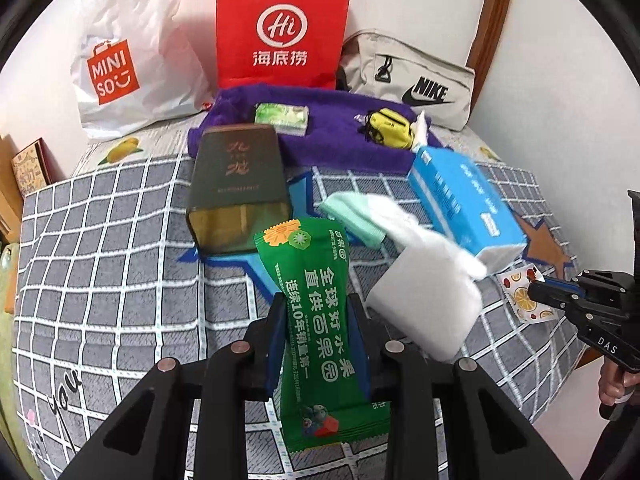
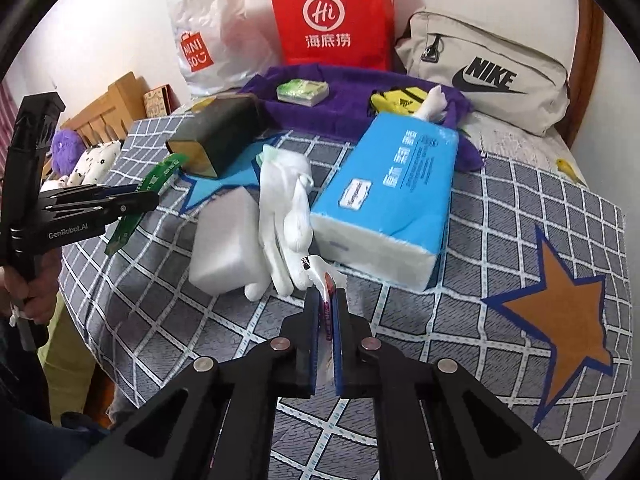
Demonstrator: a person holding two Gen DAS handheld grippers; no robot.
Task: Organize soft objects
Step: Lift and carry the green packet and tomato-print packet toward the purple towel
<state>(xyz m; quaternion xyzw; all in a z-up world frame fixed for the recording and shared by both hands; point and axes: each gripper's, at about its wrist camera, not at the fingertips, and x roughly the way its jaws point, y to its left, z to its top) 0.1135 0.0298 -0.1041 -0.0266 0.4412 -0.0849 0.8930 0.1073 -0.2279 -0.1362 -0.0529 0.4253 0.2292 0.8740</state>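
Note:
My left gripper [image 1: 318,300] is shut on a green snack packet [image 1: 316,320], held above the checked bedspread [image 1: 120,260]; the packet also shows in the right wrist view [image 2: 144,200]. My right gripper [image 2: 326,292] is shut on a small white sachet with orange-slice print [image 1: 524,298], seen edge-on in its own view [image 2: 326,280]. On the bed lie a white foam block [image 2: 226,244], white gloves [image 2: 286,212], a blue tissue pack [image 2: 390,200], a dark tin box [image 1: 238,184], a purple towel [image 1: 332,128] with a green tissue packet [image 1: 282,118] and a yellow mini bag [image 1: 390,128].
A white Miniso bag [image 1: 124,52], a red paper bag [image 1: 282,28] and a beige Nike pouch [image 1: 416,84] stand against the wall at the back. A wooden headboard [image 2: 108,112] and plush toys [image 2: 80,160] lie at the bed's left.

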